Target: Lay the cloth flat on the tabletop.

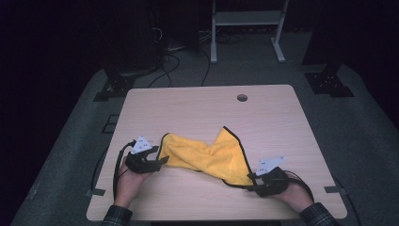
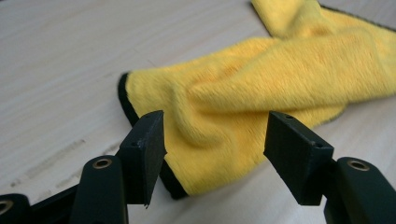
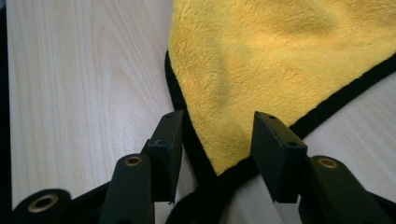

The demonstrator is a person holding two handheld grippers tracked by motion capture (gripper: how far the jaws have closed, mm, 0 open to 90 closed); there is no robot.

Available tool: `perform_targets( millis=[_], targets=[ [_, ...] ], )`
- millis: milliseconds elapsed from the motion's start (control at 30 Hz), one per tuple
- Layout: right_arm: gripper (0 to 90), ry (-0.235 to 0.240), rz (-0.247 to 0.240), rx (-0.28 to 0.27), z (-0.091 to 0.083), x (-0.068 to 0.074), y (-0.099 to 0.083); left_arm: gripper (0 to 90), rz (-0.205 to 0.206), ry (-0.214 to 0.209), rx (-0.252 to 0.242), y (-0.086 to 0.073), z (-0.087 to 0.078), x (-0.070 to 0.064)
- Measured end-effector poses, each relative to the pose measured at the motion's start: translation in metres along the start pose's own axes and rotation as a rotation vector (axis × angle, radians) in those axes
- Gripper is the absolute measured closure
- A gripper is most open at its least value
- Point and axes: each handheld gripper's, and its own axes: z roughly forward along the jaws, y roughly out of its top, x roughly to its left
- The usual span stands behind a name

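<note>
Two grippers sit at opposite ends of a crumpled yellow cloth (image 1: 207, 155) lying on the near half of the desk (image 1: 197, 106). At its left end, the left gripper (image 2: 215, 144) has its fingers wide apart around a black-edged corner. The right gripper (image 3: 217, 154) straddles the right corner, fingers likewise parted, not yet pinching.

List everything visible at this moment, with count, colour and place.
cloth: one, yellow with black edging, crumpled across the near middle of the table
table: one, light wood, round hole near the far edge
frame: one, white metal, on the floor beyond the table
cables: several, black, on the floor behind the table
left hand-held gripper: black, open, jaws astride the cloth's left corner
right hand-held gripper: black, open, jaws astride the cloth's right corner
</note>
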Motion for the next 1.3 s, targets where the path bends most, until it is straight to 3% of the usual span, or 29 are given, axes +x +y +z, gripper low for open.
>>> perform_targets(
  millis=[133, 267, 500, 600, 800, 833, 867, 933, 1100, 1200, 1300],
  targets=[
    [58.4, -0.011, -0.011, 0.007, 0.0, 0.001, 0.001, 34.3, 0.036, -0.008, 0.06, -0.009, 0.006, -0.004],
    [66.0, -0.027, -0.017, 0.01, 0.0, -0.001, 0.0, 30.2, 0.067, 0.022, 0.115, -0.014, 0.01, -0.004],
    [69.6, -0.028, -0.008, 0.007, 0.0, -0.002, 0.0, 32.6, 0.06, 0.02, 0.165, -0.018, 0.024, 0.0],
    [70.7, -0.028, -0.004, 0.006, 0.0, -0.003, 0.0, 40.6, 0.06, 0.023, 0.164, -0.018, 0.027, 0.003],
    [74.9, -0.026, 0.009, 0.003, -0.001, -0.004, 0.0, 72.4, 0.067, -0.002, 0.173, -0.014, 0.03, 0.002],
    [76.7, -0.026, 0.008, 0.004, -0.001, -0.005, 0.0, 75.1, 0.065, -0.008, 0.179, -0.013, 0.029, 0.002],
    [81.4, -0.018, 0.009, 0.005, -0.001, -0.005, 0.0, 77.4, 0.048, -0.041, 0.184, -0.012, 0.028, 0.001],
    [82.1, -0.017, 0.009, 0.007, -0.002, -0.005, 0.0, 77.6, 0.046, -0.058, 0.184, -0.011, 0.026, -0.001],
    [83.6, -0.001, 0.018, -0.014, -0.01, -0.008, 0.0, 79.3, 0.044, -0.118, 0.125, -0.005, 0.005, -0.01],
    [83.7, -0.007, 0.048, -0.084, -0.025, -0.015, 0.001, 79.7, 0.047, -0.144, 0.049, 0.005, -0.011, -0.013],
    [83.8, -0.017, 0.058, -0.114, -0.033, -0.02, 0.001, 79.7, 0.037, -0.168, -0.008, 0.013, -0.023, -0.014]
  ],
)
